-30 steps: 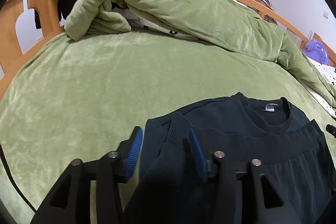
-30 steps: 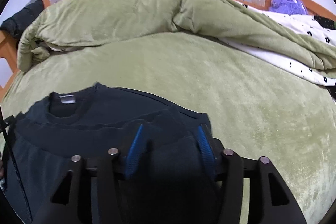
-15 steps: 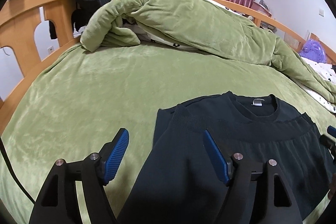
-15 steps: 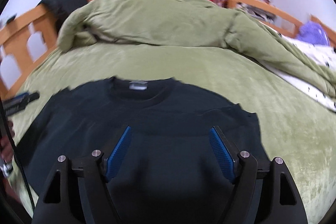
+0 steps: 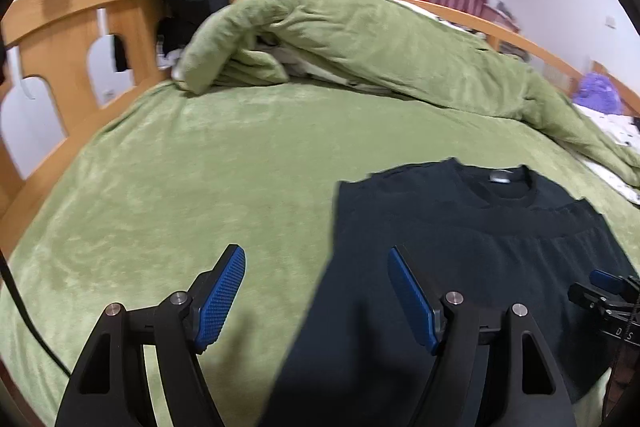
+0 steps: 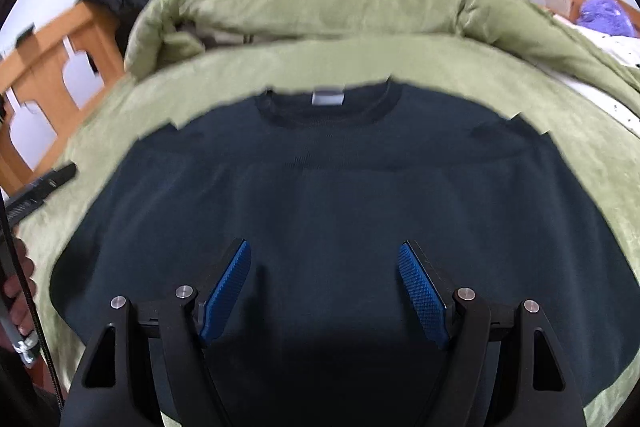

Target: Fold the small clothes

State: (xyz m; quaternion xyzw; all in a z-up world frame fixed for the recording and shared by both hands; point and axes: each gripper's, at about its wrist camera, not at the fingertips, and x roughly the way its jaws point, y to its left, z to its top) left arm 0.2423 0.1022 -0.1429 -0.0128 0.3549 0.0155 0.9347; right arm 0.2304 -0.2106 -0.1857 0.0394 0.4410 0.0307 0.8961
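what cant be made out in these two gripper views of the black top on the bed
- Right wrist view: black top bottom edge, hidden behind the right hand-held gripper.
- Right wrist view: neck label print, blurred.
- Left wrist view: top's right side, cut off by the lens edge.
- Under the bunched green duvet: hidden.

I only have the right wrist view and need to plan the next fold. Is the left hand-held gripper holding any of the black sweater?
Observer: No. The left hand-held gripper is open, with nothing pinched between its blue pads.
Operator: Where is it relative to the black sweater?
Observer: It straddles the left edge of the black sweater, with one pad over the green bedsheet and the other over the dark fabric.
Operator: Is that edge tidy?
Observer: In the left wrist view it looks like a fairly straight line running down from the shoulder corner.
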